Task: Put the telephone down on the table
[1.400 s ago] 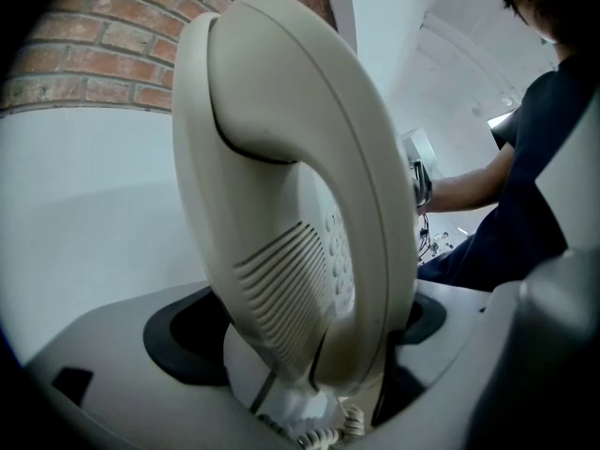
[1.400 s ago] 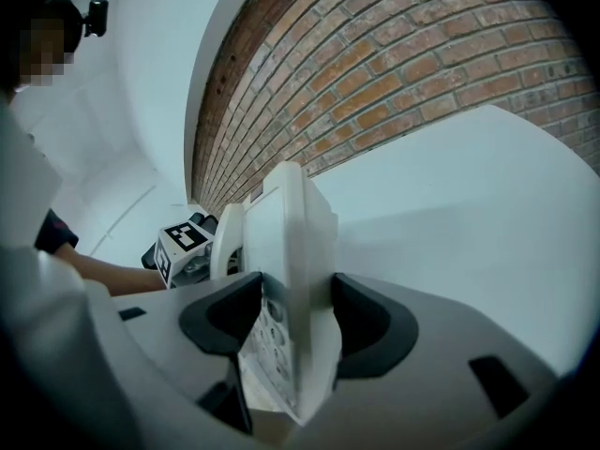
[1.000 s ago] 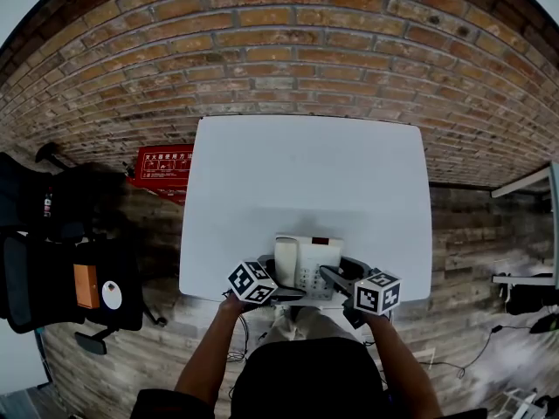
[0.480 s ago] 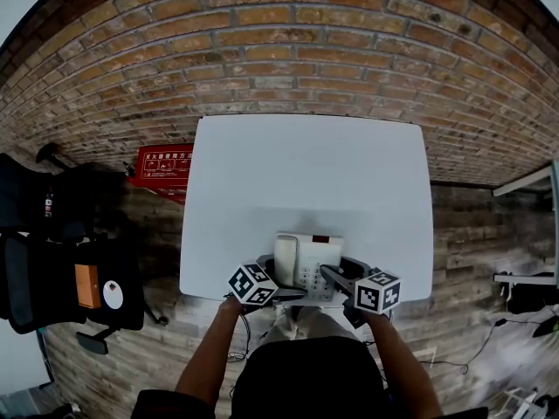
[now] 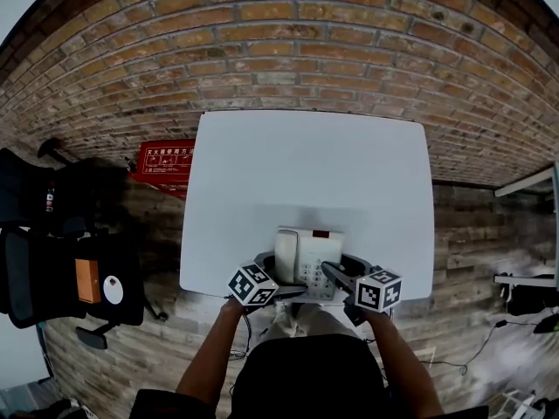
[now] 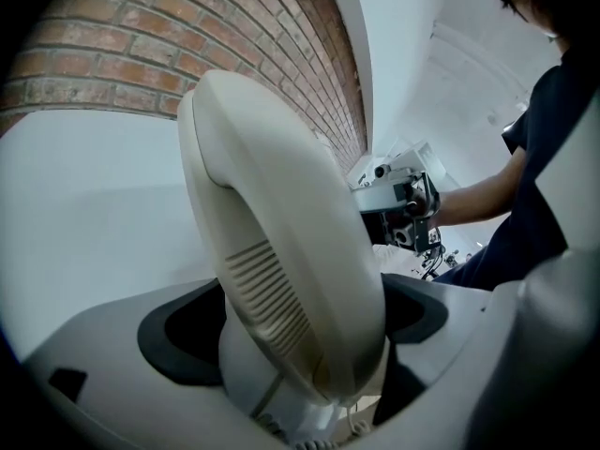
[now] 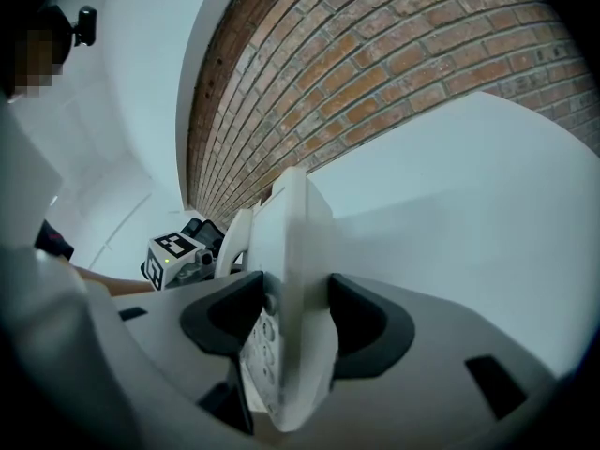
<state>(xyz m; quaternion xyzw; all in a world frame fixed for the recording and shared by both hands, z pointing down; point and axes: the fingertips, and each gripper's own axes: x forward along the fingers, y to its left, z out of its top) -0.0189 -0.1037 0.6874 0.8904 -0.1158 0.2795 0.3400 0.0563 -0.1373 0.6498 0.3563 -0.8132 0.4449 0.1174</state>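
Note:
A cream telephone (image 5: 308, 253) with its handset on the left and a keypad sits over the near edge of the white table (image 5: 306, 168); I cannot tell whether it rests on the top. My left gripper (image 5: 273, 275) is shut on the handset (image 6: 281, 242), which fills the left gripper view between the dark pads. My right gripper (image 5: 337, 276) is shut on the telephone's right edge (image 7: 292, 279), seen edge-on with keypad buttons facing left. Each gripper shows in the other's view: the right gripper (image 6: 405, 206), the left gripper (image 7: 178, 253).
The table stands against a brick wall (image 5: 288, 51). A red box (image 5: 163, 162) lies on the floor left of the table. A black office chair (image 5: 65, 269) stands farther left. A white shelf edge (image 5: 524, 182) shows at the right.
The telephone and both grippers keep their place at the table's near edge. Only the head view has tipped a little.

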